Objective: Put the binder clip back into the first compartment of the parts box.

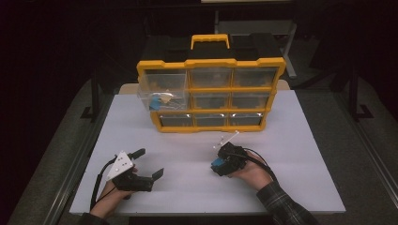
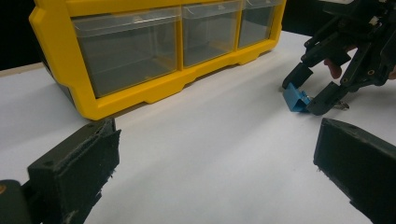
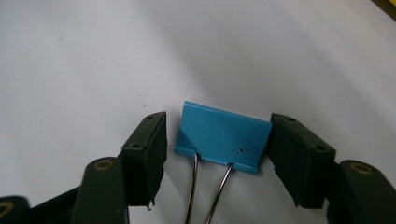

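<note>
The blue binder clip [image 3: 223, 137] lies flat on the white desk [image 1: 291, 154], in front of the yellow drawer organizer [image 1: 211, 93] and toward the desk's right half, its 2 wire handles pointing back toward the right gripper [image 3: 217, 154]. That gripper straddles the clip: 1 jaw stands just beside the clip's left end with a thin gap, the other sits at its right end, touching or nearly so, so the clip is bracketed but not yet clamped. In the left gripper view the clip [image 2: 295, 98] rests on the desk between those jaws. The left gripper [image 1: 148, 164] rests well apart on the desk's left side, jaws spread wide with nothing between them. The organizer's top-left clear drawer [image 1: 162, 91] is pulled out.
</note>
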Motion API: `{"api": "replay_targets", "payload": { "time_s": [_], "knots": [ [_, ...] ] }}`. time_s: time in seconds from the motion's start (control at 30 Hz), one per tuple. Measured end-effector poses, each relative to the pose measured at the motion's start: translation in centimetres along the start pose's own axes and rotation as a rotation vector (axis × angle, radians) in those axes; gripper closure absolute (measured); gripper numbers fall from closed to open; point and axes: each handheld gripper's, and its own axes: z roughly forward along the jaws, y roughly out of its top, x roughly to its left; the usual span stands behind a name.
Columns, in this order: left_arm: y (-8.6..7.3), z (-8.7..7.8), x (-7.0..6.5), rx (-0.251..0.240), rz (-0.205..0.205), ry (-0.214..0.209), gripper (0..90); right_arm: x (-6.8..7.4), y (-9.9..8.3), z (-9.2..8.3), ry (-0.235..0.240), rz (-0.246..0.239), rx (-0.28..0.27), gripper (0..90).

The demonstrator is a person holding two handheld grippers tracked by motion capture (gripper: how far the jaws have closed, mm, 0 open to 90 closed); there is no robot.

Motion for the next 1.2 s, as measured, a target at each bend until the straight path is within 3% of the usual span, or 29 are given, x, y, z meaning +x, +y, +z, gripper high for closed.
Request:
{"api": "replay_targets", "payload": {
  "time_s": [0.07, 0.63, 0.7, 1.0, 1.2],
  "knots": [
    [0.0, 0.0, 0.0, 0.000, -0.001, 0.000, 0.1, -0.1, 0.0, 0.0, -0.018, -0.027, 0.006, 38.8],
    [0.0, 0.1, -0.1, 0.001, 0.002, 0.000, 0.2, -0.4, -0.2, -0.1, -0.024, -0.015, -0.006, 48.9],
    [0.0, 0.0, -0.1, 0.003, 0.003, -0.001, 0.2, -0.3, -0.1, -0.1, -0.009, 0.013, -0.011, 48.9],
    [0.0, 0.0, -0.1, 0.000, 0.002, -0.004, 0.2, -1.0, 0.1, -0.3, 0.024, 0.010, 0.002, 49.1],
    [0.0, 0.0, -0.1, 0.002, 0.004, -0.005, 0.2, -1.2, 0.5, -0.8, 0.077, 0.010, -0.002, 49.1]
  ]
}}
